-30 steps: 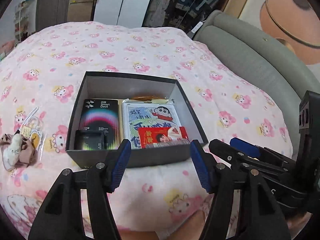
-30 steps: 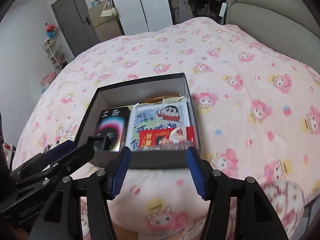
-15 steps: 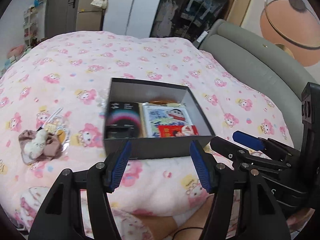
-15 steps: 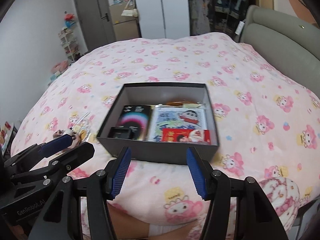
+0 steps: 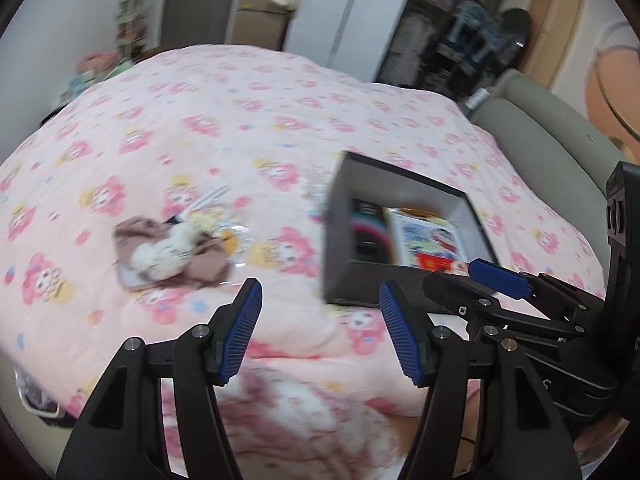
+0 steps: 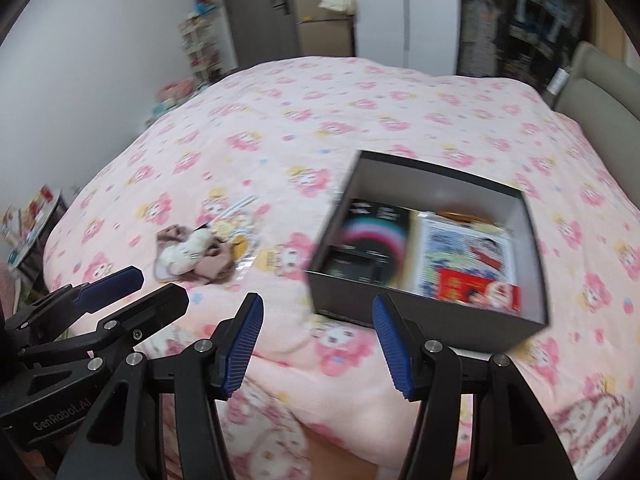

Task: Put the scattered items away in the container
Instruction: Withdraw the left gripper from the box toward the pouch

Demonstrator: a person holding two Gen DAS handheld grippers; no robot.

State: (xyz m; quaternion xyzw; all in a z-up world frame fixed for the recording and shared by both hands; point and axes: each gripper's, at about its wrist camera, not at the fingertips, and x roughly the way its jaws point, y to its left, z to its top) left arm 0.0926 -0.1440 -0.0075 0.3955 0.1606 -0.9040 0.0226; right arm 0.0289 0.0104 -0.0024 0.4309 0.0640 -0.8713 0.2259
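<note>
Both views are motion-blurred. The left gripper (image 5: 320, 330) hangs over the bed (image 5: 248, 120) at lower centre of its frame, jaws spread and holding nothing; the right gripper (image 6: 318, 342) does the same in its own view, also released and empty. The box (image 6: 436, 320), dark outside and grey inside, sits on the pink patterned quilt at centre right of both frames, already holding a black packet (image 6: 372, 240), a cartoon booklet (image 6: 464, 252) and a red card (image 6: 476, 290). Left of the box, well apart from it, lies a brown cloth bundle (image 5: 168, 254) with a pale plush piece on top, touching a clear sticker packet (image 5: 216, 220). Nothing stands between either gripper and the bundle. The grey headboard (image 5: 560, 148) runs along the right edge, with wardrobes (image 6: 384, 8) and cluttered shelves behind.
</note>
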